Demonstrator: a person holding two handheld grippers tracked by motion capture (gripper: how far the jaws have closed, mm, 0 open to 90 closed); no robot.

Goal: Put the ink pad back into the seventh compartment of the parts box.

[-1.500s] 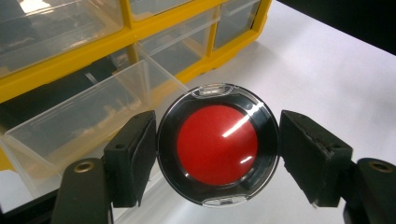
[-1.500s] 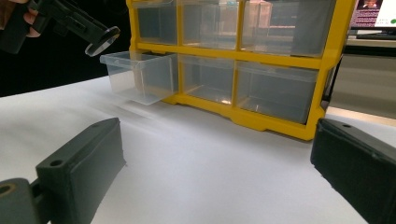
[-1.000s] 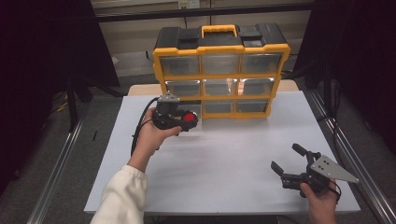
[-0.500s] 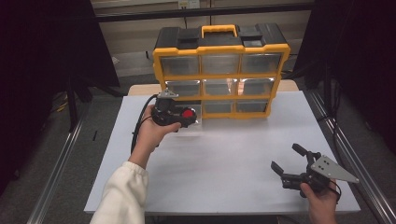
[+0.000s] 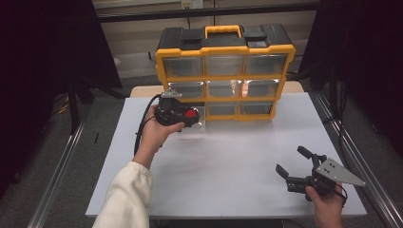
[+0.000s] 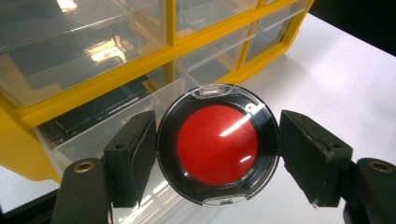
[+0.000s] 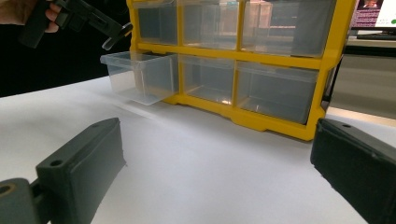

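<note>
A white table [image 5: 228, 175] carries a yellow drawer organiser [image 5: 223, 71] with a black top and clear drawers, standing upright at the far side. Its bottom-left drawer [image 7: 140, 77] is pulled out over the table, open at the top.

The left gripper [image 5: 183, 115] is held up at that corner of the organiser, just above the pulled-out drawer. Between its two black pads sits a round compact [image 6: 218, 150], a black case with a clear lid and a red disc inside. In the left gripper view the left pad presses on the compact's rim and the right pad meets the opposite edge, so the jaws stand partly closed and clamp the compact across its width.

The right gripper [image 5: 298, 167] rests low at the near right of the table, well apart from the organiser, its jaws spread wide with nothing between them.
</note>
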